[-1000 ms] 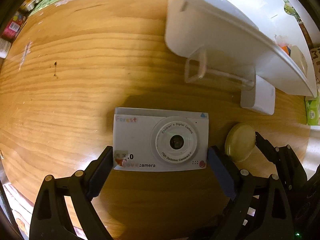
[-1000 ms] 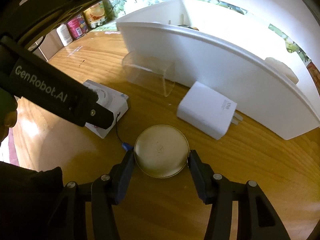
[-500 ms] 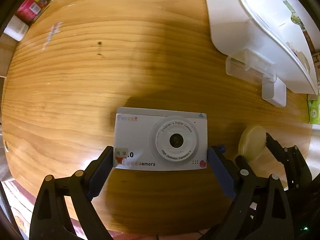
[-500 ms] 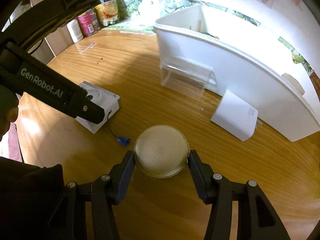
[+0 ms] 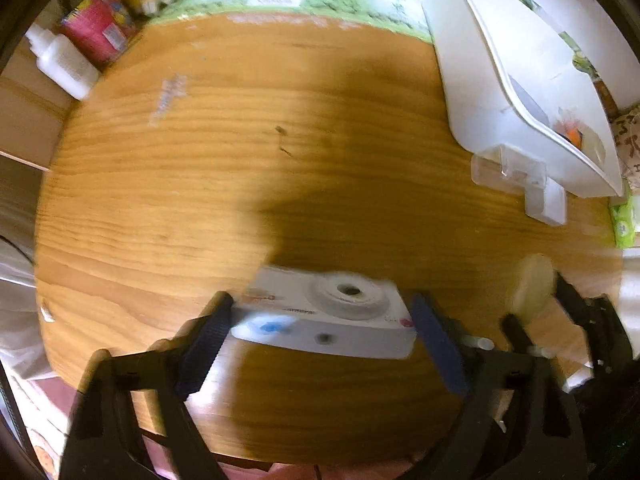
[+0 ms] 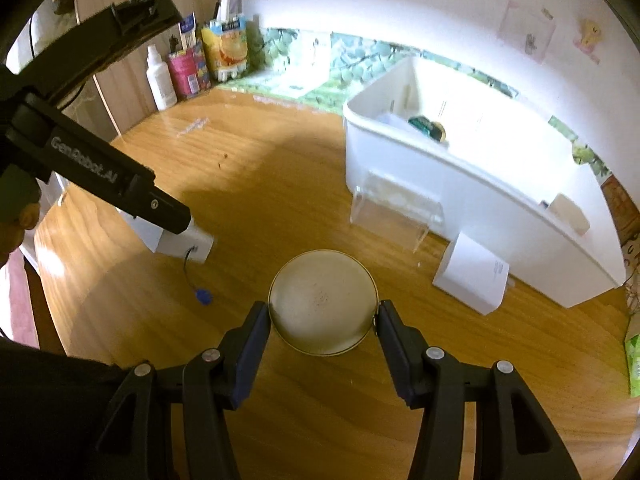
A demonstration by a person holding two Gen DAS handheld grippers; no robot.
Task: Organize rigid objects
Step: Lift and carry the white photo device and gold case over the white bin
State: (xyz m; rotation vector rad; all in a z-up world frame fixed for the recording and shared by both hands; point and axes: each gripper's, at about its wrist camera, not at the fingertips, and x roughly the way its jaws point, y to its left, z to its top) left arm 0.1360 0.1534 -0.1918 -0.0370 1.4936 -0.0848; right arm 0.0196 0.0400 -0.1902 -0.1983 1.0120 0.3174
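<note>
My left gripper (image 5: 322, 318) is shut on a white children's digital camera (image 5: 326, 312) and holds it above the wooden table (image 5: 240, 160), tilted so its lens faces up and away. In the right wrist view the camera (image 6: 182, 242) shows at the left with its blue-tipped strap (image 6: 202, 296) hanging down. My right gripper (image 6: 322, 322) is shut on a round gold tin (image 6: 322, 306) and holds it above the table. The tin also shows at the right of the left wrist view (image 5: 532, 284). A white storage bin (image 6: 460, 184) stands at the back right with items inside.
A clear acrylic stand (image 6: 394, 210) and a white charger block (image 6: 472, 272) lie on the table against the bin's front wall. Bottles and cartons (image 6: 188, 68) stand at the back left by the wall. A green packet (image 6: 632, 354) lies at the right edge.
Both grippers have risen and pulled back from the bin with their objects. The camera has tipped so its lens points upward. The table now looks farther below.
</note>
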